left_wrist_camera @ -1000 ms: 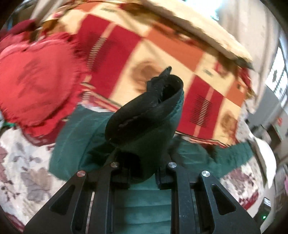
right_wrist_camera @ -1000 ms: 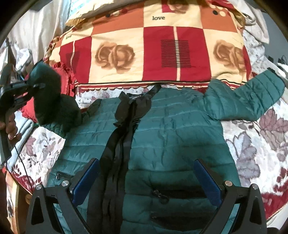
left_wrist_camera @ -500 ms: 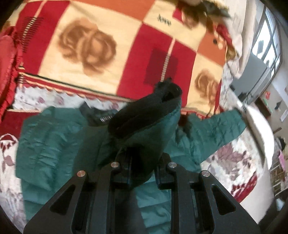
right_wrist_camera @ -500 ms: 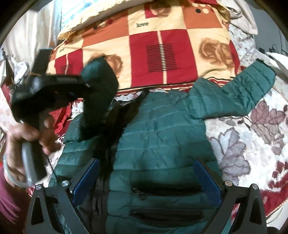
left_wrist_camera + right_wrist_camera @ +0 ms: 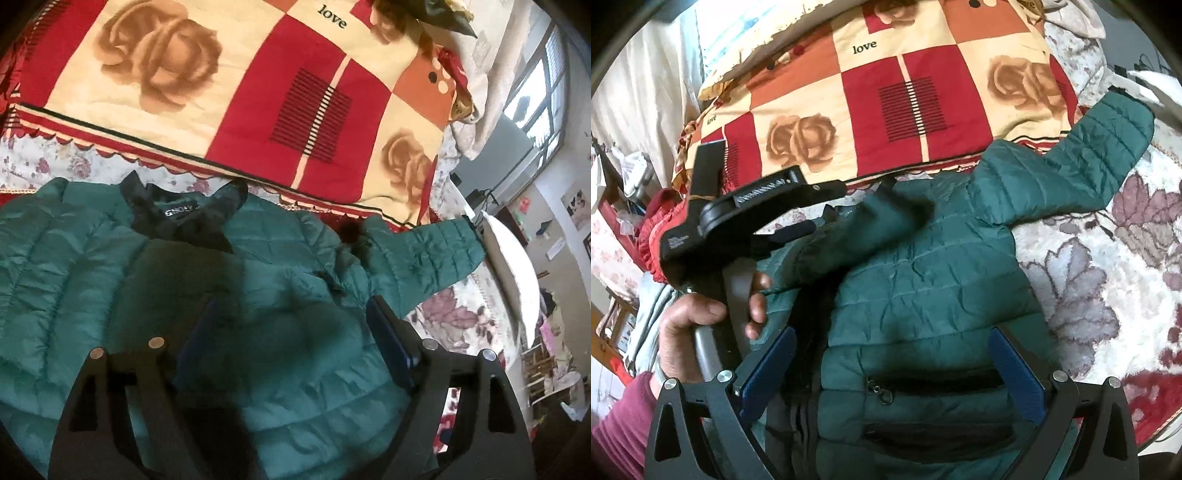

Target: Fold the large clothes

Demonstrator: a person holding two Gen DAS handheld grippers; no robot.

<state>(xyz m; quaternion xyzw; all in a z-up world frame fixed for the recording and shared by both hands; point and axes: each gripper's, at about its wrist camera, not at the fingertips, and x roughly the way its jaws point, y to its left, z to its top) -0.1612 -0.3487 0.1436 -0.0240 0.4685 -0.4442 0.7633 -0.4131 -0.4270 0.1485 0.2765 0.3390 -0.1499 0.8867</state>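
A dark green quilted jacket lies front up on the bed, its collar toward the pillow. Its left sleeve lies folded across the chest, blurred. Its right sleeve stretches out to the right. My left gripper hovers open over the chest of the jacket, nothing between its blue pads. It also shows in the right wrist view, held by a hand. My right gripper is open and empty above the jacket's lower front, near the pocket zipper.
A red, cream and orange patchwork pillow lies behind the collar. The bed has a floral sheet. A red frilled cushion sits at the left. A white pillow lies at the bed's right edge.
My left gripper carried the left sleeve across over the chest, then opened and let it go. The sleeve now lies on the jacket. My right gripper stayed open.
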